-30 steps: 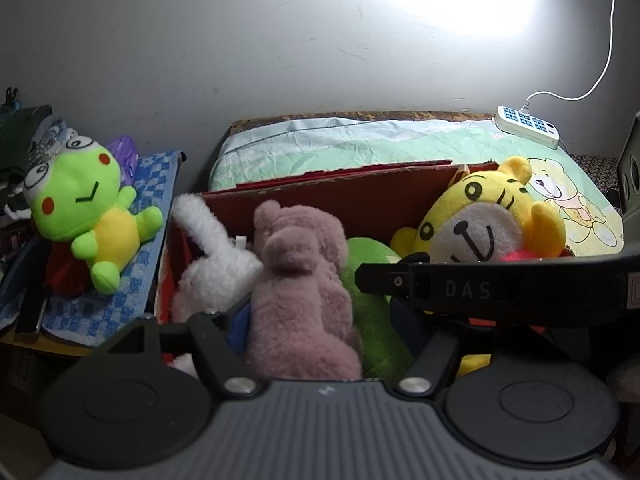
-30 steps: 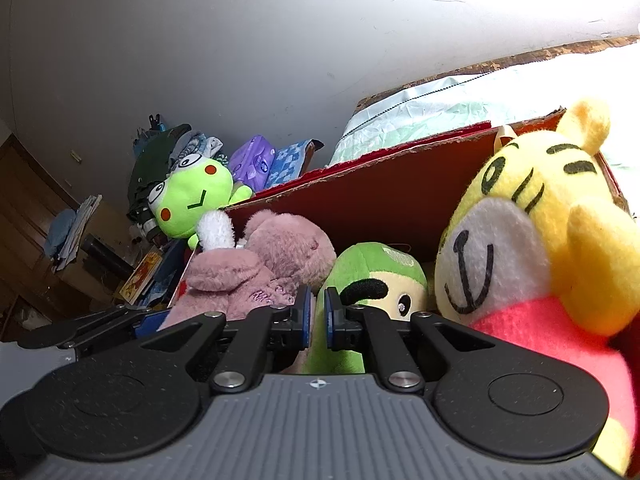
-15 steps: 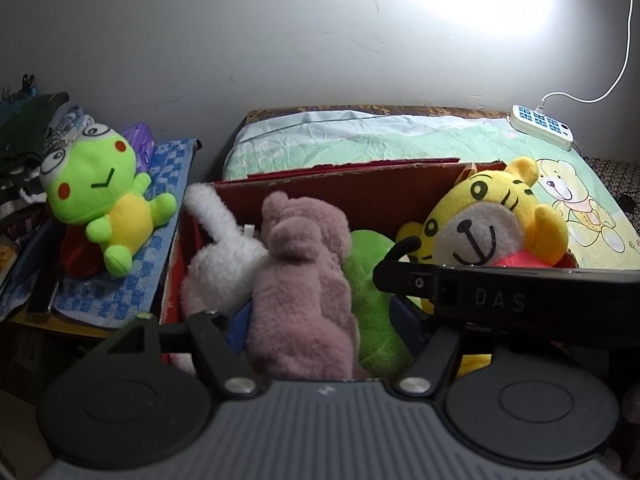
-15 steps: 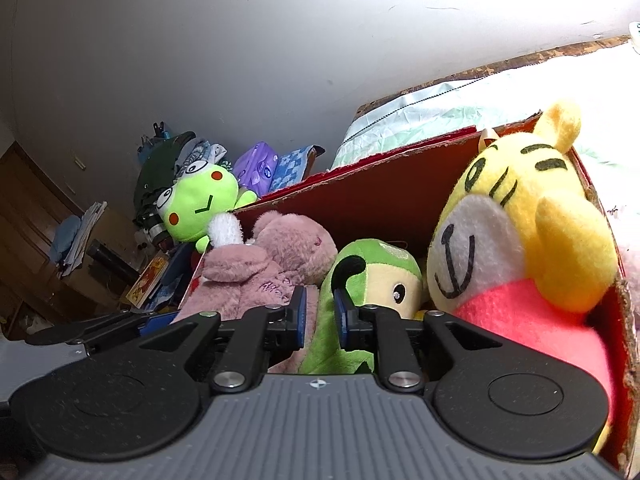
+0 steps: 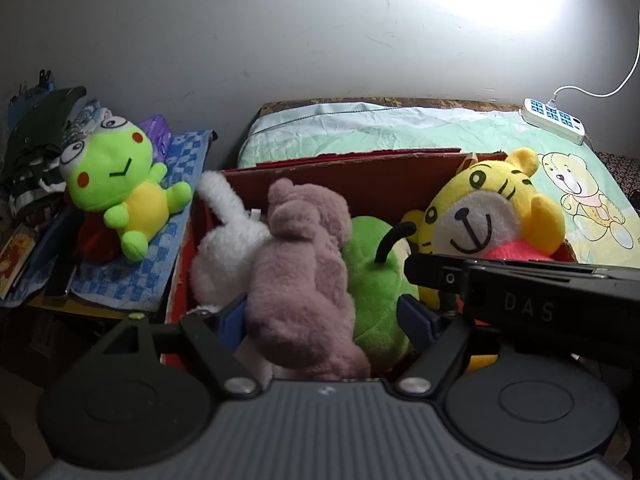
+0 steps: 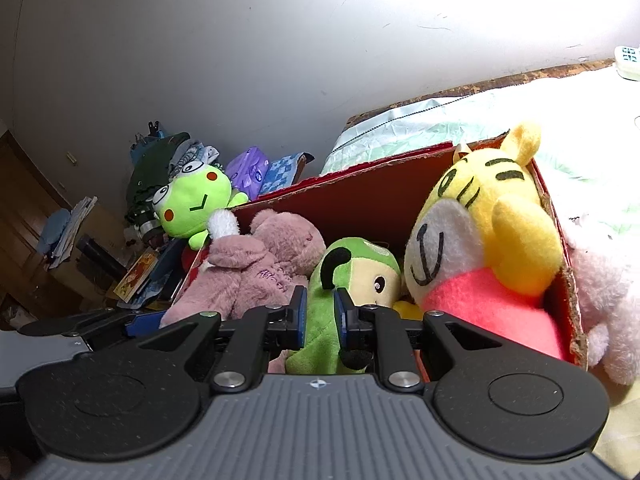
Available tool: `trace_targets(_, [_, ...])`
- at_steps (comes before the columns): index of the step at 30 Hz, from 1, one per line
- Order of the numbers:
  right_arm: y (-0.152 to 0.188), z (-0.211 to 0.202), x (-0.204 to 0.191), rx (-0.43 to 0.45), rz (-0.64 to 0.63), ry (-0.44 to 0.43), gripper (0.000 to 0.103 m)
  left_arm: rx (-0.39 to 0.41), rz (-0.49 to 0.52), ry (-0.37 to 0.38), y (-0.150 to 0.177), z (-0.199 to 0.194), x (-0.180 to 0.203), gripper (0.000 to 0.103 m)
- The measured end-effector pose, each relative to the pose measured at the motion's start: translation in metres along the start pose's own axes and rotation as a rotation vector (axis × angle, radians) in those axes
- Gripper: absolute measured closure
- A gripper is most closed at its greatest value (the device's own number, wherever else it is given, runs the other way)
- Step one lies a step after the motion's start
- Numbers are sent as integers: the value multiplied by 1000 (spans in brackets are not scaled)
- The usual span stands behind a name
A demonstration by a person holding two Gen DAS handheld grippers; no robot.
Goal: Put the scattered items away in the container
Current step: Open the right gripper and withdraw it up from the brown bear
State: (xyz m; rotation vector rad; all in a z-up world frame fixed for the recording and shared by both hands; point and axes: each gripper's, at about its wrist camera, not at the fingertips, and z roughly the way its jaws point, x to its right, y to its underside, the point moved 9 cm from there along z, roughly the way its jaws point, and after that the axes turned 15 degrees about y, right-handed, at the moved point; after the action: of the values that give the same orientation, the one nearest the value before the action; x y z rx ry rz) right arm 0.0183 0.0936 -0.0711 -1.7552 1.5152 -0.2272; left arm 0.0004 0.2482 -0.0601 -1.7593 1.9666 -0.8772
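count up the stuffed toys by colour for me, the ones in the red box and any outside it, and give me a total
Green: 2, frog outside, one in the red box
Yellow: 1, tiger
Dusty pink: 1
White: 1
Pale pink: 1, outside
Total: 6

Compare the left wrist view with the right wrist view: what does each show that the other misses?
Left only: the teddy print on the bedsheet and the power strip's cable. Right only: the green plush's face, a pale pink plush outside the red box, a wooden cabinet. Both: the frog plush, mauve plush, tiger plush.
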Motion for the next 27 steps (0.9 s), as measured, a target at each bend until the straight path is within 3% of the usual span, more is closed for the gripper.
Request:
trace_targets(12, [0,-25,4,82,-53,35,82,5,4,-71,8,-12,19,16])
trace_targets(27, [1,-44,25,54,-93,-9,79,1,-31,-143,13,-16,52,11])
